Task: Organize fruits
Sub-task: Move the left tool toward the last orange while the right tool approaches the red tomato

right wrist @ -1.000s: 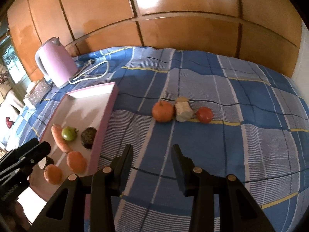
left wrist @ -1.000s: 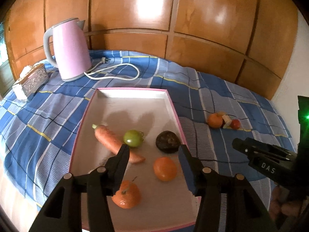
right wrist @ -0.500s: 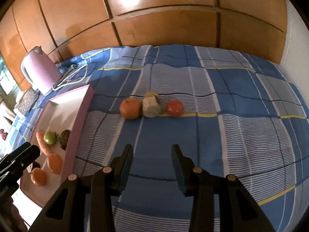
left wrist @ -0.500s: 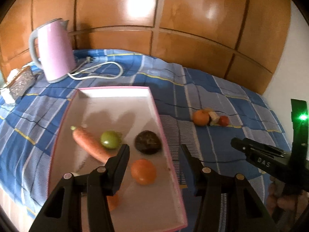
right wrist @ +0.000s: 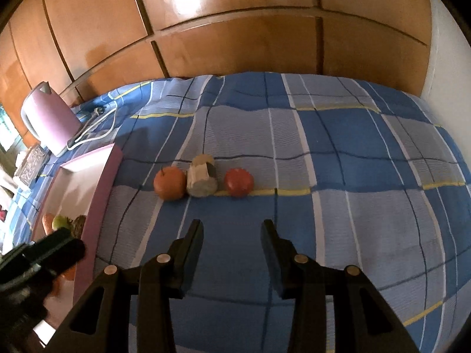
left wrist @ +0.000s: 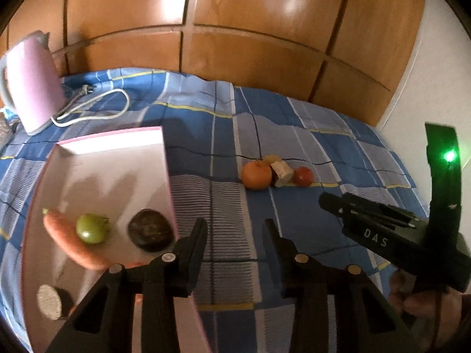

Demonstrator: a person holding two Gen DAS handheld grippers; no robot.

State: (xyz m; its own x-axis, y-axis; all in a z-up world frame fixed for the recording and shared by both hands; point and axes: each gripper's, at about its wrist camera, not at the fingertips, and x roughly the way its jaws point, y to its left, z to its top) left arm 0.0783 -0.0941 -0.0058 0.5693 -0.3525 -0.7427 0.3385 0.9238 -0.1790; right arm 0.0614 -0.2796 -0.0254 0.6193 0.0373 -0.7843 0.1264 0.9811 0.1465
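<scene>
A pink-rimmed white tray (left wrist: 166, 173) (right wrist: 103, 185) lies on the blue checked cloth. In it are a carrot (left wrist: 66, 239), a green fruit (left wrist: 91, 229), a dark round fruit (left wrist: 150, 234) and a cut dark piece (left wrist: 50, 301). On the cloth to the right lie an orange (left wrist: 256, 175) (right wrist: 170, 183), a pale cut chunk (left wrist: 281, 170) (right wrist: 202, 179) and a red tomato (left wrist: 303, 176) (right wrist: 239, 181), in a row. My left gripper (left wrist: 234, 231) is open and empty over the tray's right rim. My right gripper (right wrist: 232, 231) is open and empty, short of the row.
A pink kettle (left wrist: 29, 88) (right wrist: 48, 117) with a white cord (left wrist: 97, 108) stands at the back left. A patterned box (right wrist: 31, 161) sits left of the tray. Wooden panels (left wrist: 235, 29) back the surface. The right gripper's body (left wrist: 382, 235) shows in the left wrist view.
Both grippers have swung right. The left one moved from above the tray's fruits to its right rim. The right one came closer to the row of three on the cloth.
</scene>
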